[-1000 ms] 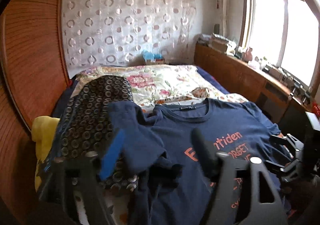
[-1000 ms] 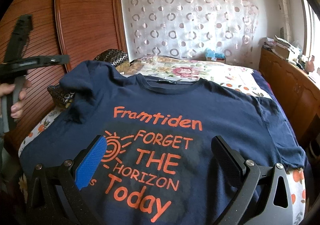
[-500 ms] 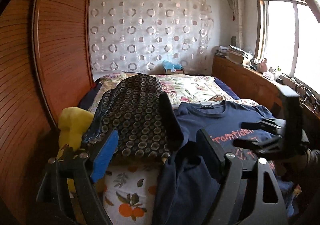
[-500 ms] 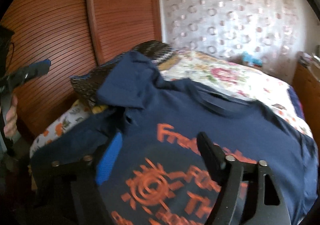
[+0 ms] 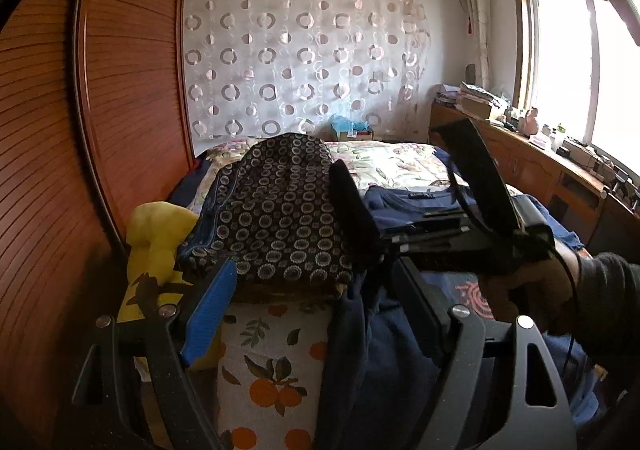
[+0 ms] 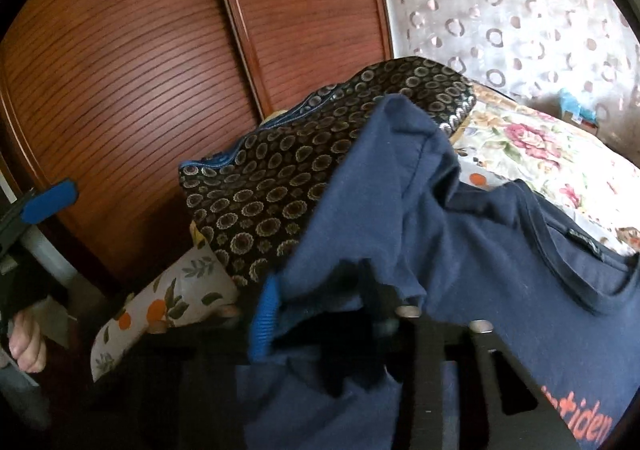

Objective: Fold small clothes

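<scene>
A navy T-shirt (image 6: 500,250) with orange print lies face up on the bed; its left sleeve (image 6: 384,185) is bunched up. My right gripper (image 6: 320,314) is narrowed onto the cloth at that sleeve and side seam, with fabric between the jaws. In the left wrist view the shirt (image 5: 380,362) hangs over the bed's left edge. My left gripper (image 5: 308,310) is open and empty just off that edge, with the shirt's hem near its right finger. The right gripper's body (image 5: 472,226) crosses in front of it.
A dark circle-patterned garment (image 5: 276,217) is heaped on the bed's left side next to a yellow cloth (image 5: 156,234). The orange-print sheet (image 5: 272,366) covers the mattress edge. A wooden wardrobe (image 6: 152,61) stands close on the left. A cluttered wooden ledge (image 5: 560,169) runs under the window.
My left gripper has pulled back off the shirt to the bed's left edge. My right gripper has swung left across the shirt and closed on the bunched left sleeve.
</scene>
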{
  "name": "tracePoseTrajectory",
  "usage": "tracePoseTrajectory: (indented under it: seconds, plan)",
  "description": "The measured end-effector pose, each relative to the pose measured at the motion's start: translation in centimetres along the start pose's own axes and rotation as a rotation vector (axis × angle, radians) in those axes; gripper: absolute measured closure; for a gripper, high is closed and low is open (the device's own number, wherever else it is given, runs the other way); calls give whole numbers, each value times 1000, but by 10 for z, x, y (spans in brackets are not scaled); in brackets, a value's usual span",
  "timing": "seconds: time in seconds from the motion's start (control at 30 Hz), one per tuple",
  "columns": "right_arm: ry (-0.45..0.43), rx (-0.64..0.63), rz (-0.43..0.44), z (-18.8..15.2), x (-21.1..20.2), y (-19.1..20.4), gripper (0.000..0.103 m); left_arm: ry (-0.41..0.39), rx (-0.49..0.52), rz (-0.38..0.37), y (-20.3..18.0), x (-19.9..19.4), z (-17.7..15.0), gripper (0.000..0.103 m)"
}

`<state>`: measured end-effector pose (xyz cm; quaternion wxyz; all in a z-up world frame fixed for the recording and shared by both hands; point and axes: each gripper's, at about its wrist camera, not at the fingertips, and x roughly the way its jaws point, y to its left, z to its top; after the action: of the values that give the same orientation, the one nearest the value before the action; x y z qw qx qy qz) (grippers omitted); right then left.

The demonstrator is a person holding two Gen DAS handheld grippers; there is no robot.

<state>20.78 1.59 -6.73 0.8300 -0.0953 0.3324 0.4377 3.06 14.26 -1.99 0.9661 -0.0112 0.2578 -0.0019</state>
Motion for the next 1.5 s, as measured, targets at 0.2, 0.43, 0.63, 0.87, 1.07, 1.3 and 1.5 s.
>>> tracePoseTrajectory:
  seconds: [0.2,0.43,0.63,0.87,1.07,1.3,1.5]
  plan:
    - [-45,-27,-101,29,-15,-26,98,2,-5,-9,-1,0,-6,22]
    - [-38,34,-306,55,-20,-70,86,10,-5,-24,-8,2,-10,22]
    - [-53,75,-330,37,-21,-72,48,16,-2,-34,-14,5,-12,22]
    - [-51,67,-310,-10,-51,-74,49,36,1,-53,-27,10,-16,22]
    - [-72,98,-331,-55,-115,-73,49,62,9,-80,-42,19,-23,22]
    - [-91,172,-417,-105,-176,-79,49,78,30,-116,-65,30,-24,22]
    - [-84,242,-523,-147,-212,-92,49,105,54,-139,-84,40,-27,22]
